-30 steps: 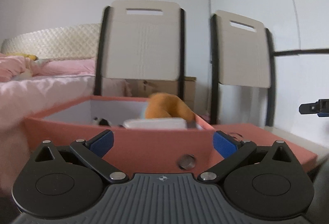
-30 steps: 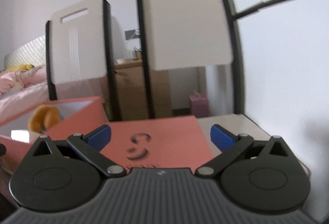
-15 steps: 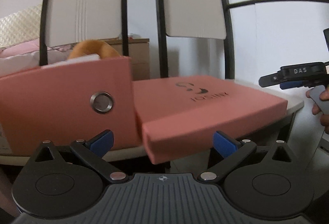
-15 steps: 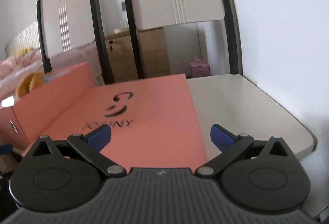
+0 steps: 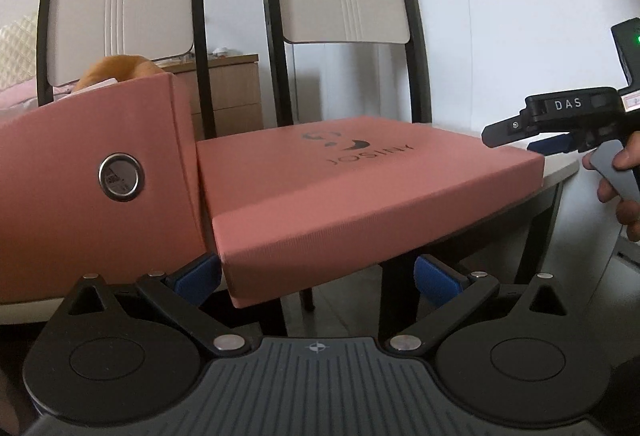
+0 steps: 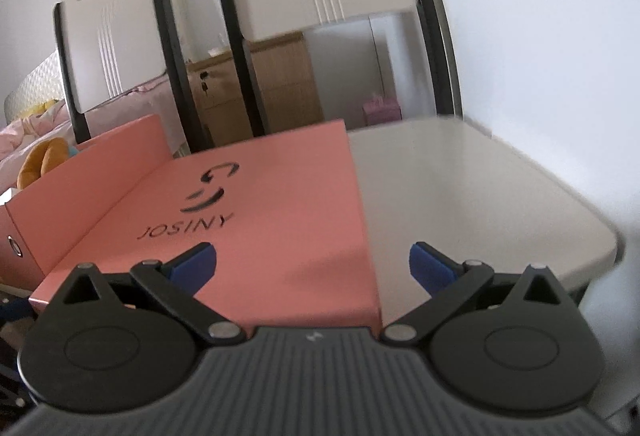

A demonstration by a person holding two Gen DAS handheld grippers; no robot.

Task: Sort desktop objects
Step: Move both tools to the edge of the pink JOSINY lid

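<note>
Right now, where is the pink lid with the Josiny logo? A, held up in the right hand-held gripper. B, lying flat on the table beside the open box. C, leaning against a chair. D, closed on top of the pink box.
B: the lid lies flat on the white table next to the open pink box, and the right hand-held gripper is open, holding nothing.

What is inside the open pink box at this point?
Over the wall of the pink box only the top of an orange plush toy shows, with a pale edge beside it. The wall hides everything lower, so the rest cannot be told.
</note>
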